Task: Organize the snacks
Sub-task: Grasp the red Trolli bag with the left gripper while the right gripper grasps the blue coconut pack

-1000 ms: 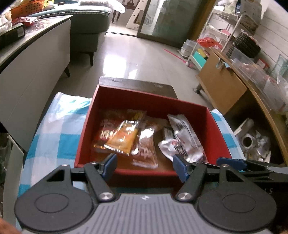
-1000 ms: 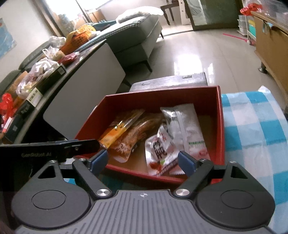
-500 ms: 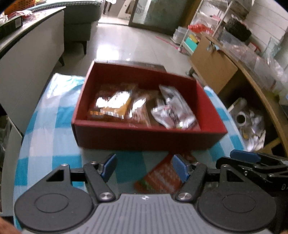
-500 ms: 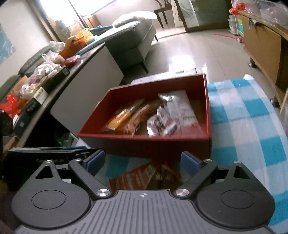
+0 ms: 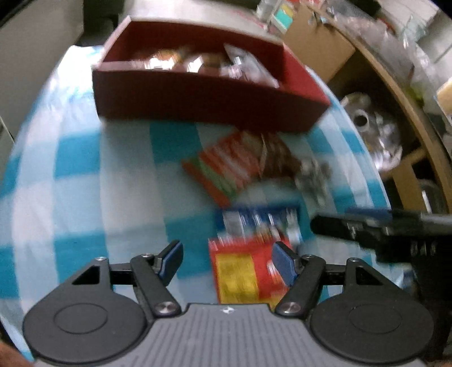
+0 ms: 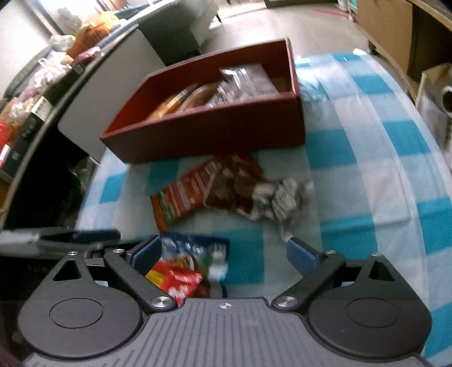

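Note:
A red box [image 5: 209, 104] [image 6: 214, 127] with several snack packets in it stands at the far side of the checked cloth. In front of it lie loose packets: an orange-red one [image 6: 183, 194], a brown one [image 6: 234, 186], a crumpled silver one [image 6: 282, 197], a blue one [image 6: 195, 248] and a red-yellow one [image 5: 243, 271]. My left gripper [image 5: 227, 258] hangs open over the red-yellow packet, whose edge lies by the right finger. My right gripper [image 6: 224, 251] is opening its jaws above the blue packet; its pads press on nothing. The left view is blurred.
The blue-and-white checked cloth [image 6: 367, 158] covers the table. A grey counter [image 6: 42, 93] with clutter runs along the left. A wooden cabinet [image 5: 319, 48] and a metal pot [image 5: 375, 132] stand to the right. A sofa [image 6: 175, 25] is beyond the box.
Both grippers have drawn back from over the box and tipped downward. The loose packets on the cloth have come into view. The right jaws stand wider.

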The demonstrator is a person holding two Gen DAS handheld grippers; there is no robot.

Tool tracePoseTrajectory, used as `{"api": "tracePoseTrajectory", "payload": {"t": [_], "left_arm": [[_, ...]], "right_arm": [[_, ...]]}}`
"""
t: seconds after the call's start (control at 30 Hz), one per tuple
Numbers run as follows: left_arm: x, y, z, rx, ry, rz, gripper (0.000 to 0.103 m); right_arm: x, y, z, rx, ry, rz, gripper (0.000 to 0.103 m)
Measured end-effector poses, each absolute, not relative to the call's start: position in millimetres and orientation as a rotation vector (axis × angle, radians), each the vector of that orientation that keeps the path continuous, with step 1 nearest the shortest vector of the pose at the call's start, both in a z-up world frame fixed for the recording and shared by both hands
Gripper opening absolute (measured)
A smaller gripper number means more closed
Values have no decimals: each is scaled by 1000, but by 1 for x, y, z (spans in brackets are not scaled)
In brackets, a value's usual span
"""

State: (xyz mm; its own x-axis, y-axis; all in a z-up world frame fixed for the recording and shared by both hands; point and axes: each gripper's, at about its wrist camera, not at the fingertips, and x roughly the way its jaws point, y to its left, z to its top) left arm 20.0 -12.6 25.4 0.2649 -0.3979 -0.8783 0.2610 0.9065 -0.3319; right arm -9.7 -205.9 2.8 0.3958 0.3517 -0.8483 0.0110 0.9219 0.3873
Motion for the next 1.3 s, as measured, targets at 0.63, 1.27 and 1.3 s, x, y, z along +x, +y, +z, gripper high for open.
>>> {"api": "tracePoseTrajectory", "payload": {"t": [0.63, 1.27, 1.3], "left_arm": [[-23, -57, 10, -61, 1235, -385, 74], [-27, 26, 14, -158, 1253, -230, 53], [-27, 27, 13, -157, 1252, -228, 53]], "right_arm": [[-36, -221, -9, 341, 1184, 173, 103], [18, -169, -8, 297, 1156, 412, 103], [23, -165, -10, 310, 1156, 434, 103]]}}
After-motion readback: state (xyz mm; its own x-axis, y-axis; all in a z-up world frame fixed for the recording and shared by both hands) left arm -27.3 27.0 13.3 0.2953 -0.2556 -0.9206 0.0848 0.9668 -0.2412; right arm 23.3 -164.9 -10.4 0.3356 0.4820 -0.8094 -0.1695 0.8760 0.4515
